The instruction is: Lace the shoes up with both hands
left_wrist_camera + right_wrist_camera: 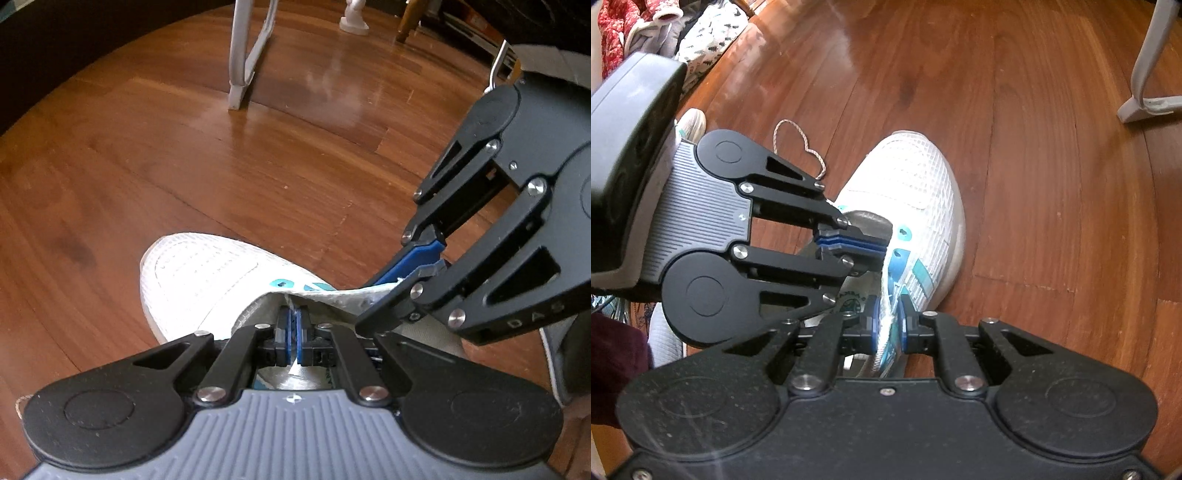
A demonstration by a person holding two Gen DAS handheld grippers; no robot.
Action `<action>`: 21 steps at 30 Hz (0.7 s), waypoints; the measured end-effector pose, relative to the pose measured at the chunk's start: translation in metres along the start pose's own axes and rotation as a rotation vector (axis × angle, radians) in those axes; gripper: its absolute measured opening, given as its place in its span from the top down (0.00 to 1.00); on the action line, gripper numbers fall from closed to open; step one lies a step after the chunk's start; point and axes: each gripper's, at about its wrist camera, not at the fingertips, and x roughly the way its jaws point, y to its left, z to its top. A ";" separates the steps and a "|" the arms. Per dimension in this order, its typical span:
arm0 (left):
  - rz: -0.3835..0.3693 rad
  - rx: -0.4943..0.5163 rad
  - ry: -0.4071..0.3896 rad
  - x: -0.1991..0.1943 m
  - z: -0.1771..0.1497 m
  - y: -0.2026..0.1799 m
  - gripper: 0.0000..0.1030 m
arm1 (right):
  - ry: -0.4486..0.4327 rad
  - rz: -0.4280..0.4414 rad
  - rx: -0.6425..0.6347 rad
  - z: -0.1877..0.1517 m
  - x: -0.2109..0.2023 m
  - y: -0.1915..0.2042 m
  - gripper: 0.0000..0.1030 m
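A white mesh shoe [199,280] [908,184] with teal trim lies on the wood floor, toe pointing away. My right gripper [888,306] [365,302] is shut on the shoe's right eyelet flap [899,258] [347,297], whose edge stands pinched between its blue pads. My left gripper [294,314] [886,245] is shut over the shoe's opening, beside the first eyelet, with a thin pale strip between its pads that looks like the lace end. The speckled lace [792,138] lies looped on the floor and runs out of sight under the left gripper. The grey tongue [871,221] shows just past the left fingertips.
A white metal frame leg [240,74] [1145,74] stands on the floor beyond the shoe. A second white shoe [690,122] and a pile of clothes [665,22] lie at the far left. A white figurine base [354,22] and a wooden furniture leg [406,22] stand at the back.
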 end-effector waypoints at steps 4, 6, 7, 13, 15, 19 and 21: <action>0.017 -0.018 -0.012 -0.001 0.002 0.003 1.00 | 0.003 0.002 -0.001 0.000 -0.001 -0.001 0.92; 0.015 -0.043 -0.012 0.000 0.005 0.005 1.00 | 0.005 0.005 0.000 0.001 -0.002 -0.003 0.92; 0.014 -0.058 -0.012 0.001 0.006 0.006 1.00 | 0.005 0.007 0.001 0.001 -0.002 -0.003 0.92; -0.041 -0.239 -0.008 0.003 0.006 0.024 0.99 | -0.045 0.118 0.090 0.001 -0.010 -0.022 0.88; -0.058 -0.289 -0.011 0.003 0.004 0.028 0.99 | -0.090 0.134 0.144 0.004 -0.015 -0.032 0.88; -0.065 -0.305 -0.015 0.001 0.004 0.029 0.99 | -0.164 0.123 0.211 0.011 -0.020 -0.046 0.88; -0.066 -0.309 -0.017 0.000 0.003 0.030 0.99 | -0.189 0.114 0.207 0.014 -0.016 -0.044 0.88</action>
